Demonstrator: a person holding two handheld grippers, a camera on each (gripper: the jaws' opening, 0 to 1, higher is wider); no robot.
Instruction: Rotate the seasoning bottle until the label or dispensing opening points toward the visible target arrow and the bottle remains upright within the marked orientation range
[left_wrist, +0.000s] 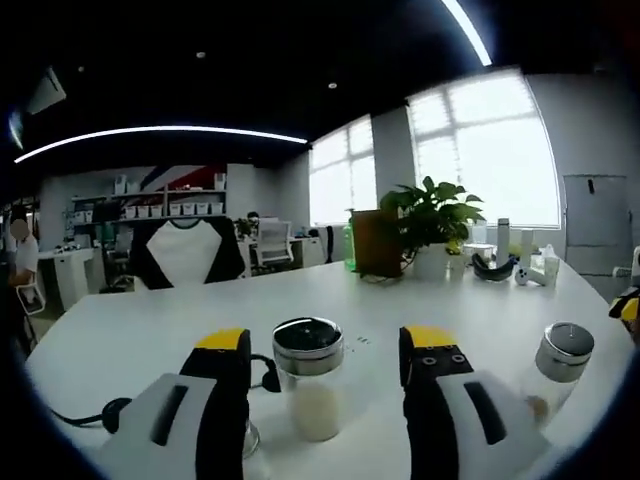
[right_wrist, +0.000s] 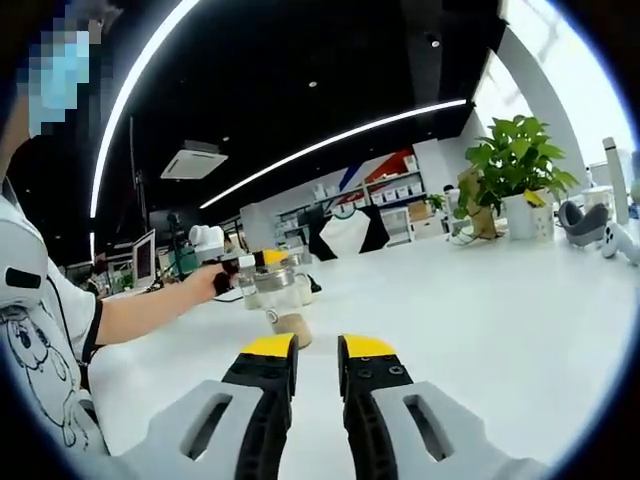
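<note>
Seasoning bottle (left_wrist: 309, 380) stands upright between left tool (left_wrist: 325, 365) jaws, label unreadable.

Right tool (right_wrist: 317, 352) nearly closed and empty above white table (right_wrist: 480, 300), seasoning bottle (right_wrist: 278, 300) well ahead.

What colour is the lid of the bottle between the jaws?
Black lid, with a shiny rim; left gripper view shows it best.
</note>
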